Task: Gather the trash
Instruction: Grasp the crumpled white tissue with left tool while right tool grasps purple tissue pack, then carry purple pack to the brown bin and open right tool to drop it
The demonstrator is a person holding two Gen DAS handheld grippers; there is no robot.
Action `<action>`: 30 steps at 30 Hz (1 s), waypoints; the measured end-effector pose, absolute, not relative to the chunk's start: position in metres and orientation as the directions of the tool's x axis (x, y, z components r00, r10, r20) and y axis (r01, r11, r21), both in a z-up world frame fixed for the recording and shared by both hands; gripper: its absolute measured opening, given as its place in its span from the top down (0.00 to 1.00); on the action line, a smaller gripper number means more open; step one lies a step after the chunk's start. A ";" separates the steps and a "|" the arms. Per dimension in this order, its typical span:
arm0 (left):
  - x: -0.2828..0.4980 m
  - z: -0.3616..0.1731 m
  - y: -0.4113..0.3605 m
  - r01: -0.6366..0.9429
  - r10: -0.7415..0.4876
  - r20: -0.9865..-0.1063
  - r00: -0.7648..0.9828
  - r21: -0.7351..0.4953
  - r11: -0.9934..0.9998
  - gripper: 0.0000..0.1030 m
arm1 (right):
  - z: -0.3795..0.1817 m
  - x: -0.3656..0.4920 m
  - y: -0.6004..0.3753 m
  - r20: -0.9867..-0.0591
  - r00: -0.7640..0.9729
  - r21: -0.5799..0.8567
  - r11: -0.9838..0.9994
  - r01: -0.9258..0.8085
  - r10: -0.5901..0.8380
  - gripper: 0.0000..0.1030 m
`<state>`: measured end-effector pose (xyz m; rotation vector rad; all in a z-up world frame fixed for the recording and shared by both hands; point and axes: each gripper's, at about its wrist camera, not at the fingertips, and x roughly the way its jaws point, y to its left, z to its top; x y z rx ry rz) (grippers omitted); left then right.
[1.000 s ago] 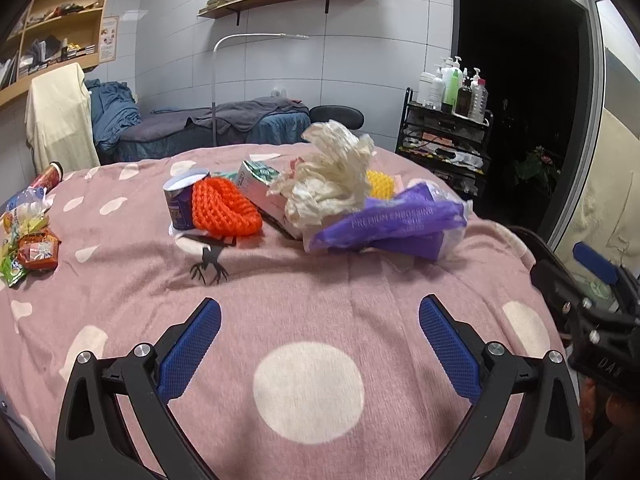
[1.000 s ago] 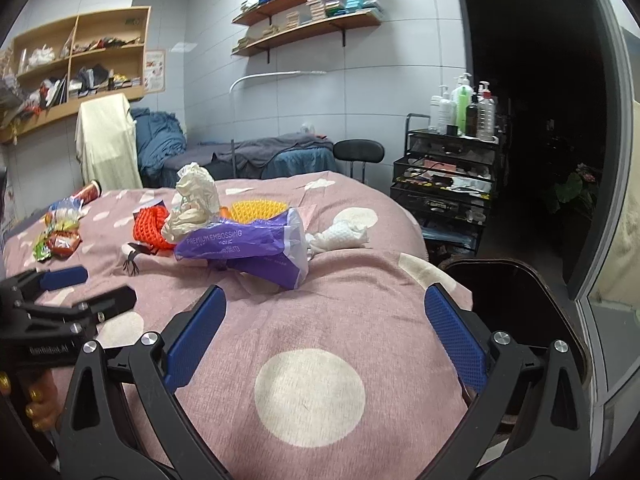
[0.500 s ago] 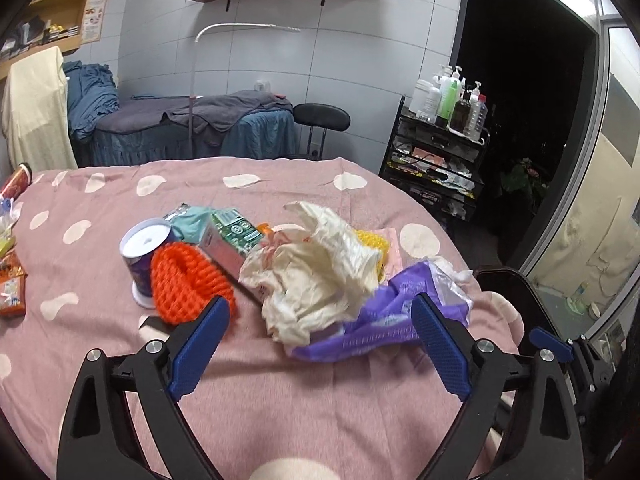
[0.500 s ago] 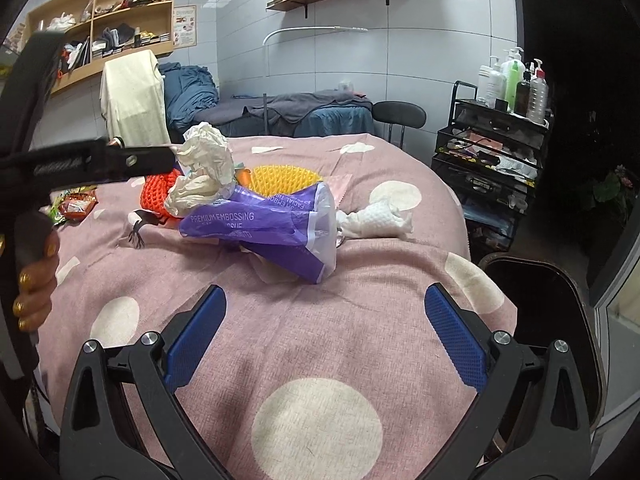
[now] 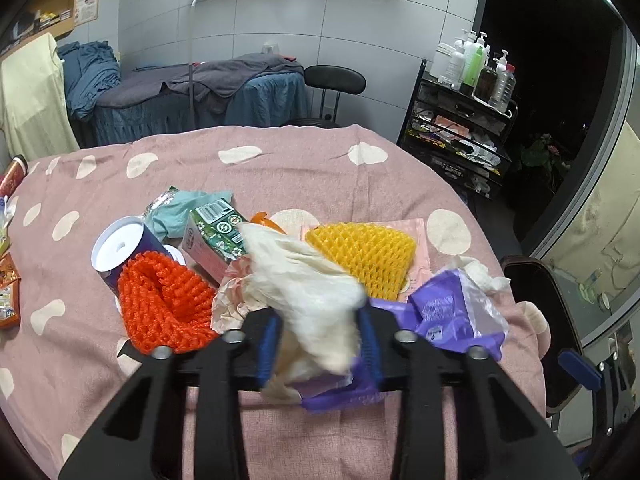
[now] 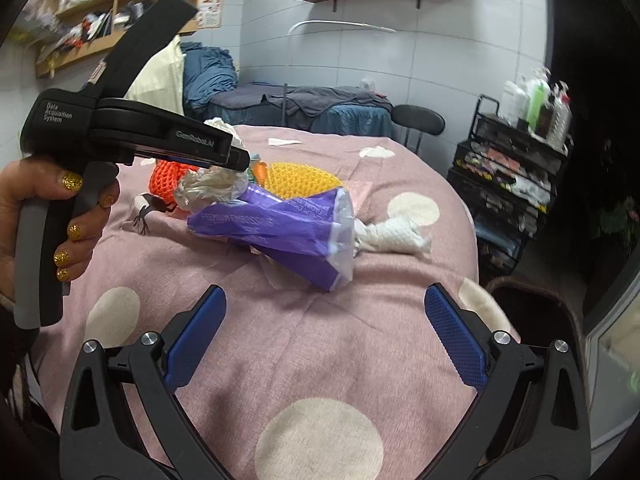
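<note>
My left fingers (image 5: 320, 344) have just closed on the crumpled white wrapper (image 5: 308, 284), right fingers (image 6: 326, 338) spread empty; the remaining litter still waits on the bench (image 6: 320, 360).

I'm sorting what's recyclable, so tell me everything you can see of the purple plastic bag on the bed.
The purple plastic bag is a crinkled, thin-film wrapper printed with pale lettering, its wide end clear or whitish. It lies on its side on the pink spotted bedspread, mouth towards the bed's edge. A cream crumpled wad, clamped by the left gripper, whose jaws have just been closing, sits on its upper end. The yellow foam net lies behind it; a white wad touches its wide end.
</note>
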<state>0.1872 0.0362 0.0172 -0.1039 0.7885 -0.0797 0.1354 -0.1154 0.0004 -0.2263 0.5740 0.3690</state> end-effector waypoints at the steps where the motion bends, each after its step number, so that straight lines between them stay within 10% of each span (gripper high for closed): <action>1: 0.185 0.017 0.038 0.029 -0.108 -0.702 0.704 -0.123 0.992 0.78 | 0.001 0.137 -0.112 -0.562 0.779 -0.128 0.902 -0.412 0.277 0.05; 14: 0.142 0.032 0.061 0.008 -0.119 -0.635 0.763 -0.174 0.985 0.82 | -0.007 0.163 -0.055 -0.557 0.796 -0.450 0.719 -0.530 0.238 0.21; 25: 0.123 0.018 0.069 -0.008 -0.112 -0.647 0.754 -0.180 0.984 0.82 | -0.019 0.164 -0.055 -0.619 0.743 -0.416 0.697 -0.584 0.253 0.86; 30: 0.115 0.014 0.066 0.008 -0.120 -0.646 0.754 -0.174 0.985 0.82 | -0.015 0.155 -0.066 -0.606 0.748 -0.369 0.737 -0.566 0.271 0.91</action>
